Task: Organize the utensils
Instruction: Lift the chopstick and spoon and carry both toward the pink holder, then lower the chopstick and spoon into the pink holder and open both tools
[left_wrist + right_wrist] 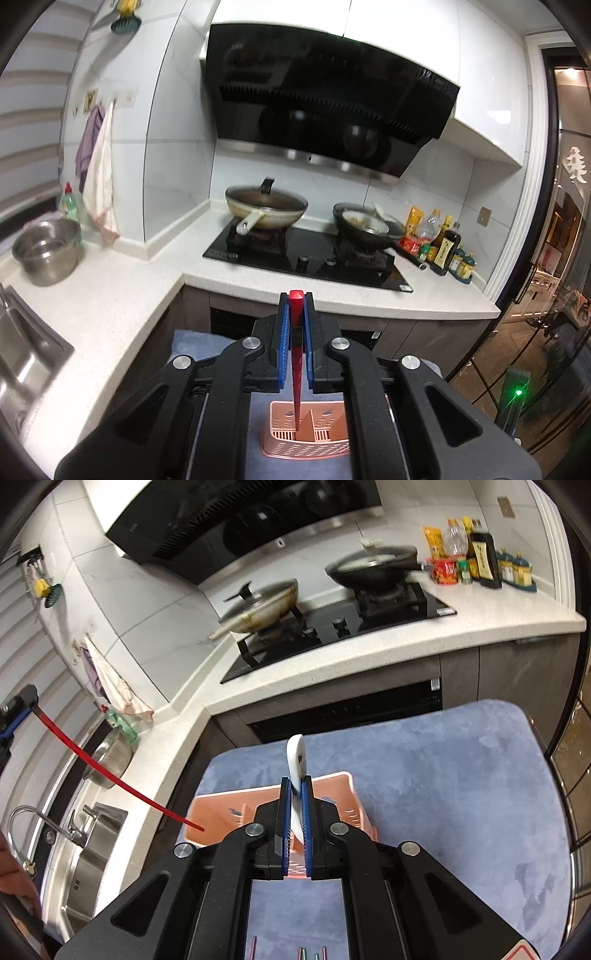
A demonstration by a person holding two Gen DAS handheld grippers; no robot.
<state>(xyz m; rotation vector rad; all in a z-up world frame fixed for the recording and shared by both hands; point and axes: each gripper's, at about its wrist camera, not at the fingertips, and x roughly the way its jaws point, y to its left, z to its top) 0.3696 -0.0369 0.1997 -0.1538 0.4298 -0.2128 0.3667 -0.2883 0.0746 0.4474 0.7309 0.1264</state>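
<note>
Your left hand-held gripper (296,299) is pinching a red chopstick (296,369) by its thick end; the thin tip hangs over the left compartment of the pink utensil basket (277,439), at 6 o'clock in the left wrist view. Your right hand-held gripper (296,784) is pinching a white spoon (295,760), held upright above the same basket (210,812). The basket stands on a blue mat (443,794).
</note>
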